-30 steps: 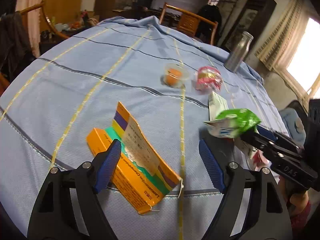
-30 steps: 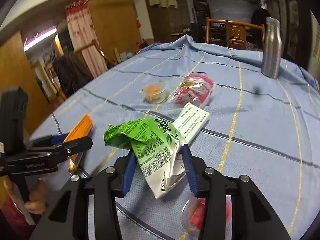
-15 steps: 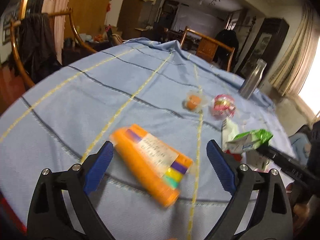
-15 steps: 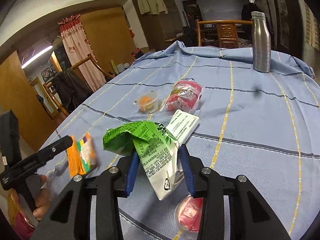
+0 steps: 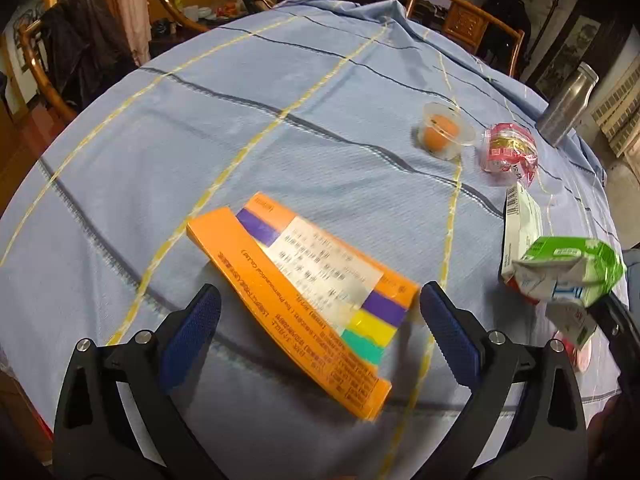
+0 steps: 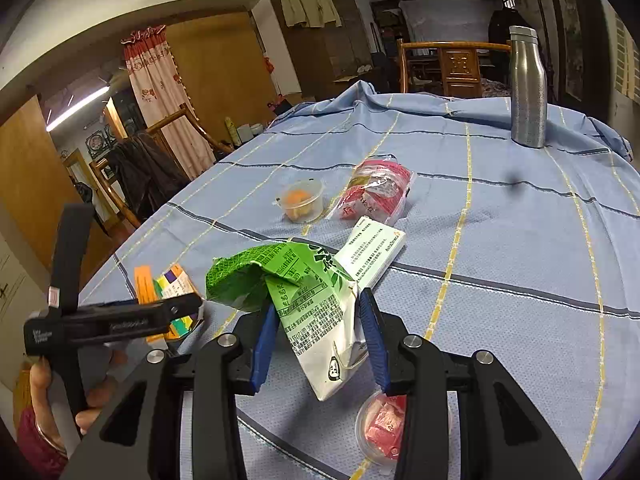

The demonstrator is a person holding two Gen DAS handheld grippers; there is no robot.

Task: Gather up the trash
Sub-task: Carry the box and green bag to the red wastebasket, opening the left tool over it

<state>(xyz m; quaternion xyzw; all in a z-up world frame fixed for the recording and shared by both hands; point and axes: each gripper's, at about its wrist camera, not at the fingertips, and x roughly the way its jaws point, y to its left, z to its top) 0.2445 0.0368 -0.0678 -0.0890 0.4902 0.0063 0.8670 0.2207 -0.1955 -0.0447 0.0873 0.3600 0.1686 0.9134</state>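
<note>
My left gripper (image 5: pixel 320 328) is open, its jaws wide on either side of an orange medicine box (image 5: pixel 304 300) that lies on the blue tablecloth (image 5: pixel 280 140). The box also shows in the right wrist view (image 6: pixel 168 296). My right gripper (image 6: pixel 320 340) is shut on a crumpled green and white carton (image 6: pixel 316 312), held above the table; it shows at the right in the left wrist view (image 5: pixel 568 276). Other trash lies beyond: a clear cup with orange fruit (image 6: pixel 302 200), a red wrapper (image 6: pixel 376 192), a white box (image 6: pixel 372 256) and a cup with red contents (image 6: pixel 380 428).
A steel bottle (image 6: pixel 528 88) stands at the far right of the table. Wooden chairs (image 6: pixel 452 64) stand behind the table, and one with a dark coat (image 5: pixel 84 52) at the left. The table edge runs close under both grippers.
The left gripper has moved in closer over the orange box, which now lies flat between its open jaws. The right gripper keeps hold of the green carton.
</note>
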